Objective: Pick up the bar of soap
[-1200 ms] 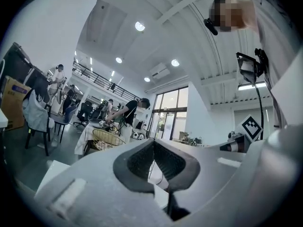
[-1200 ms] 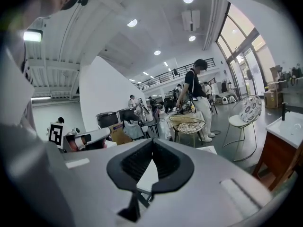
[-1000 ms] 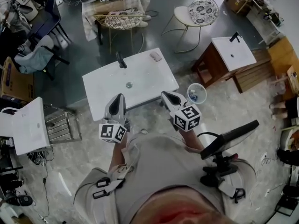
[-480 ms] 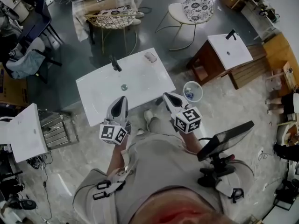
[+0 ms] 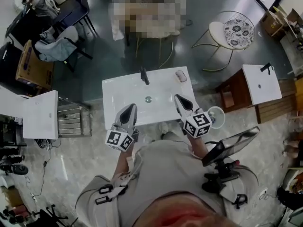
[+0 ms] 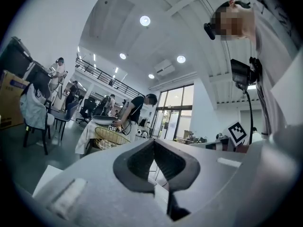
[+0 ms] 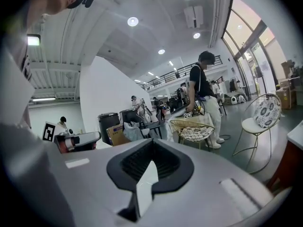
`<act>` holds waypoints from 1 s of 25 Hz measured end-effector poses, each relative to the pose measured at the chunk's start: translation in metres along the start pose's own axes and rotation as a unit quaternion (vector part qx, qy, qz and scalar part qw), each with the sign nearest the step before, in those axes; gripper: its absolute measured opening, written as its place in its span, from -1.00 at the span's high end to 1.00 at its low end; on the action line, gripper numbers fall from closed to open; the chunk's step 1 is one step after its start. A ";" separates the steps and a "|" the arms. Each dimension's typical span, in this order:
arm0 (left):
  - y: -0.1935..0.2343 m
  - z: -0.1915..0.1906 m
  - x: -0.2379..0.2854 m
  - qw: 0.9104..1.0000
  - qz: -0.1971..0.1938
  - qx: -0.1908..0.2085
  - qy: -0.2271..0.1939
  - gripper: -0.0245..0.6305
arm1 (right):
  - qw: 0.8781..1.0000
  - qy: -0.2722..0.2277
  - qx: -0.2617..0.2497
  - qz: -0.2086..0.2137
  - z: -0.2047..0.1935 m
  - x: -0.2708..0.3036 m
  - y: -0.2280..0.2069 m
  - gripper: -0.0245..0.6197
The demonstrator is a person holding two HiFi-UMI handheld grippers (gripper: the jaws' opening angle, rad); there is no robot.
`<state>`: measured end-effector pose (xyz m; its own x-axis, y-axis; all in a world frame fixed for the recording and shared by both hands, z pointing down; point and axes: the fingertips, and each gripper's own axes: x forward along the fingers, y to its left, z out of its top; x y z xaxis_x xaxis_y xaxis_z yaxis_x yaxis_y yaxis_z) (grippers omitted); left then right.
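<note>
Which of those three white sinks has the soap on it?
The middle sink: the soap lies near its back right corner. The left sink and right sink show none.

The sink (image 5: 120,91) is standing in front of the person. The faucet (image 5: 144,74) is rising at its back edge, with the drain (image 5: 148,99) lying in the middle, before it. The soap (image 5: 181,75) is lying on the back right corner, right of the faucet. The left gripper (image 5: 131,108) is hovering over the front edge, left of the drain. The right gripper (image 5: 178,98) is hanging over the right end, before the soap and apart from it. A bin (image 5: 216,113) is standing just right of the sink, and a second sink (image 5: 259,83) is sitting farther right.
</note>
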<state>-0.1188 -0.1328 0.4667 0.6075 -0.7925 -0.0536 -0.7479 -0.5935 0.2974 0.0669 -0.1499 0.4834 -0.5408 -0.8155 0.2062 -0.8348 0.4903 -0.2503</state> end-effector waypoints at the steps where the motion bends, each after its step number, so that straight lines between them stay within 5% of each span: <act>1: 0.004 0.004 0.005 1.000 0.005 -0.001 -0.003 0.93 | 1.000 -0.001 -0.002 0.005 0.004 0.008 -0.006 0.92; 7: 0.025 0.019 0.046 0.999 0.034 0.009 -0.027 0.93 | 1.000 -0.016 -0.019 0.012 0.034 0.045 -0.049 0.92; 14: 0.027 0.048 0.077 0.997 0.059 0.023 -0.046 0.93 | 0.994 -0.066 -0.079 -0.032 0.079 0.059 -0.089 0.92; 25: 0.039 0.058 0.096 0.997 0.052 0.014 -0.050 0.93 | 0.987 -0.099 -0.113 -0.061 0.120 0.067 -0.093 0.81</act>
<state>-0.1051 -0.2408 0.4182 0.4976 -0.8592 -0.1187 -0.8137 -0.5098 0.2794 0.1208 -0.2868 0.4064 -0.4224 -0.9060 0.0273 -0.9064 0.4222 -0.0129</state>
